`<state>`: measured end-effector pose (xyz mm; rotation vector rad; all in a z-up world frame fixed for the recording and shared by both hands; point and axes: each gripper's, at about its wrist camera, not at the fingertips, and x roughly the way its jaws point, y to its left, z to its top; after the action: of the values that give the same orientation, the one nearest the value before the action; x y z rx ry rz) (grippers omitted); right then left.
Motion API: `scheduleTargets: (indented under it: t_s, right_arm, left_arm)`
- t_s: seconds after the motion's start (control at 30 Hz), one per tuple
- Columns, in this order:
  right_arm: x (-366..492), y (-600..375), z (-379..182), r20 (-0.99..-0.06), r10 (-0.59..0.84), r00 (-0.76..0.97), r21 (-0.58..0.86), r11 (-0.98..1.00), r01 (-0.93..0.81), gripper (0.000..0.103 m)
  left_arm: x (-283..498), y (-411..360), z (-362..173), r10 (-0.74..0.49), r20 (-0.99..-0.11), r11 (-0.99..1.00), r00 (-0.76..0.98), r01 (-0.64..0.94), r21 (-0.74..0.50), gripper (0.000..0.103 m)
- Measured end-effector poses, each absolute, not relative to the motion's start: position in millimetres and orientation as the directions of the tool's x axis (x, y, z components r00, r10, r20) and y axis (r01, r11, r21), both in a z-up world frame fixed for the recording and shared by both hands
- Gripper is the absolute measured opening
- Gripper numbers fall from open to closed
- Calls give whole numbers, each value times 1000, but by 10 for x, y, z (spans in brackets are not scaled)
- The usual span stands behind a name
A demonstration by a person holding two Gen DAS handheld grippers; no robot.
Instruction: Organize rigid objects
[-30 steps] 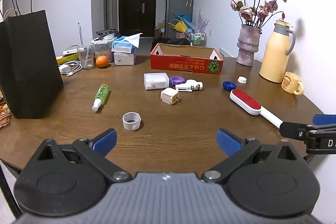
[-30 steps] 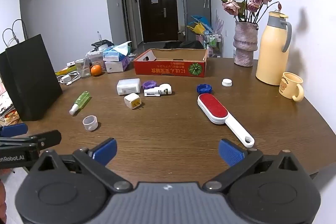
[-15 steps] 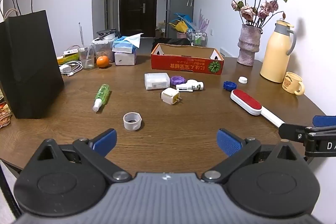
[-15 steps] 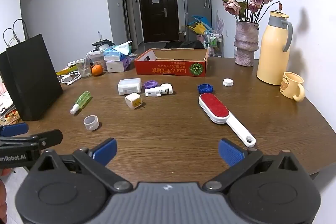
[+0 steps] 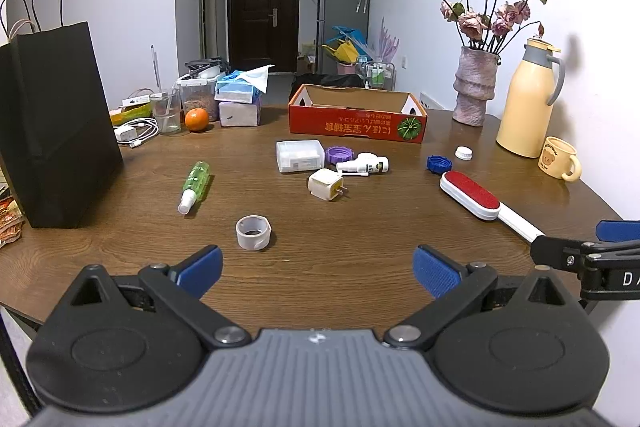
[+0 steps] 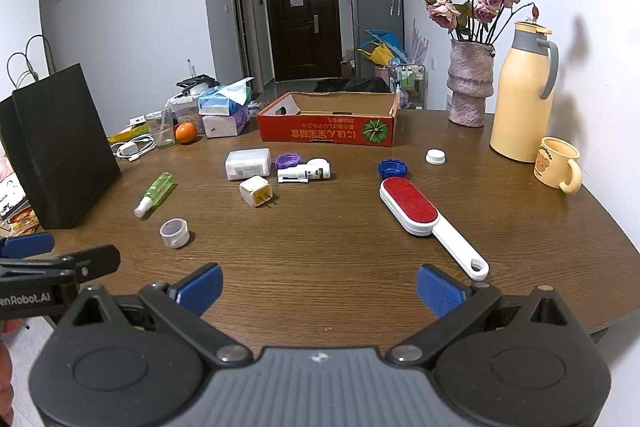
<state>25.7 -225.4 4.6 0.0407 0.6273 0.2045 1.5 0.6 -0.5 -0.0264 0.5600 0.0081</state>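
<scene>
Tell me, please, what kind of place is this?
Probably a home, a dining area: a wooden table with a vase of dried roses, a thermos jug and a refrigerator near the entrance door.

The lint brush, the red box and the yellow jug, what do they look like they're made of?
Lint brush: glossy white shell and handle, likely hard plastic; the red pad looks matte and fuzzy, probably fabric.
Red box: printed cardboard, judging by the brown raw inner walls and cut handle hole.
Yellow jug: smooth satin body, painted metal or plastic, hard to say; grey lid and handle look like plastic.
</scene>
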Motion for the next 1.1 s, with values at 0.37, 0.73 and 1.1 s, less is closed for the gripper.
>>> scheduleTargets:
  t_s: [0.37,0.73,1.1]
  right_arm:
    - [252,-2253,58,-579,201,790,98,979,-178,103]
    - [247,-2248,68,-579,205,789,101,978,-180,103]
    - [242,-2249,64,-578,205,790,100,978,-181,103]
  left_arm:
    - [13,3,16,2,-530,1000,848,-14,-19,103]
    - [13,2,19,3,-529,1000,849,-14,-18,103]
    - [9,-1,24,3,-529,1000,849,-15,-18,103]
